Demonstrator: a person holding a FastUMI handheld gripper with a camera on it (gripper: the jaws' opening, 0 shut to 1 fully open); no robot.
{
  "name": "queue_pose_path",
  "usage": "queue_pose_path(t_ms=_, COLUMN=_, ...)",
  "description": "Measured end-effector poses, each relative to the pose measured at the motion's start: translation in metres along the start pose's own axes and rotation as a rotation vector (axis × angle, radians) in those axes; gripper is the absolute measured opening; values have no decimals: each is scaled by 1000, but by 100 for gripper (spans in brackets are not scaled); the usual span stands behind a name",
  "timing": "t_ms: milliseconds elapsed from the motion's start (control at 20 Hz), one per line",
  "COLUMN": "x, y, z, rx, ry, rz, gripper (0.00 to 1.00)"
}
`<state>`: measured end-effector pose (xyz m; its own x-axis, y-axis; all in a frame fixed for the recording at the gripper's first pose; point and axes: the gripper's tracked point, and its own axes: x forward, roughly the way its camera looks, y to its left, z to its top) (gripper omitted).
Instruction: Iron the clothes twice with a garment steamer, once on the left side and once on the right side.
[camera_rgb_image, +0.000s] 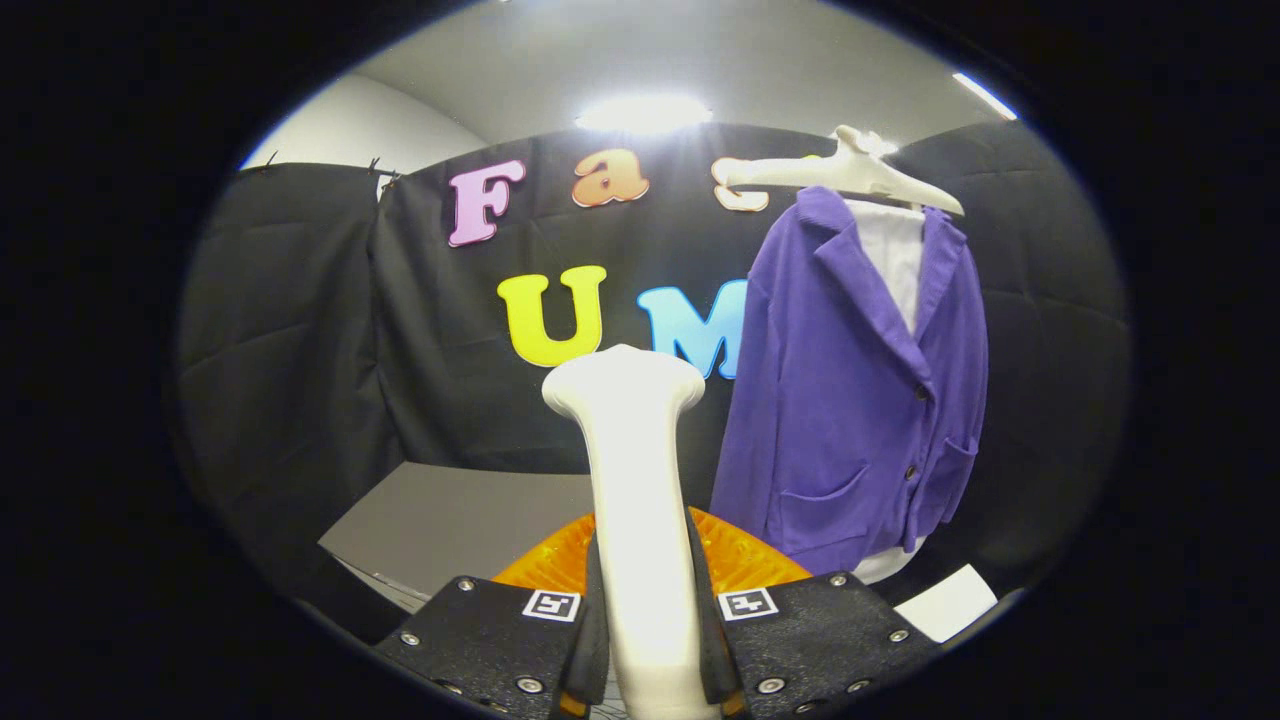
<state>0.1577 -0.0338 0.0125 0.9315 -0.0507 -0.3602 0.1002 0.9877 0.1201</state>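
Black cloth wall (300, 330), bright ceiling light (643, 112)

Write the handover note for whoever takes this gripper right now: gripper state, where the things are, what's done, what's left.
Gripper: shut on the white garment steamer, both fingers pressing its handle; the steamer stands upright between them, head up.
Purple jacket: hangs over a white shirt on a white hanger, beyond the fingers and to the steamer's right, apart from it.
Orange object: just ahead of the fingers, behind the steamer's handle.
Done: steamer is picked up.
Left: the steamer head is not on the cloth; whether any pass has been made cannot be told. Assume left and right side passes remain.
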Motion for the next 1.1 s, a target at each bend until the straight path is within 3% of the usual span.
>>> queue_pose_path(t_ms=700, x=-2, y=-132, z=69, rx=76, ry=-96, rz=-253, gripper=35)
queue_pose_path(t_ms=1100, x=33, y=-164, z=85, rx=63, ry=-130, rz=-348, gripper=35)
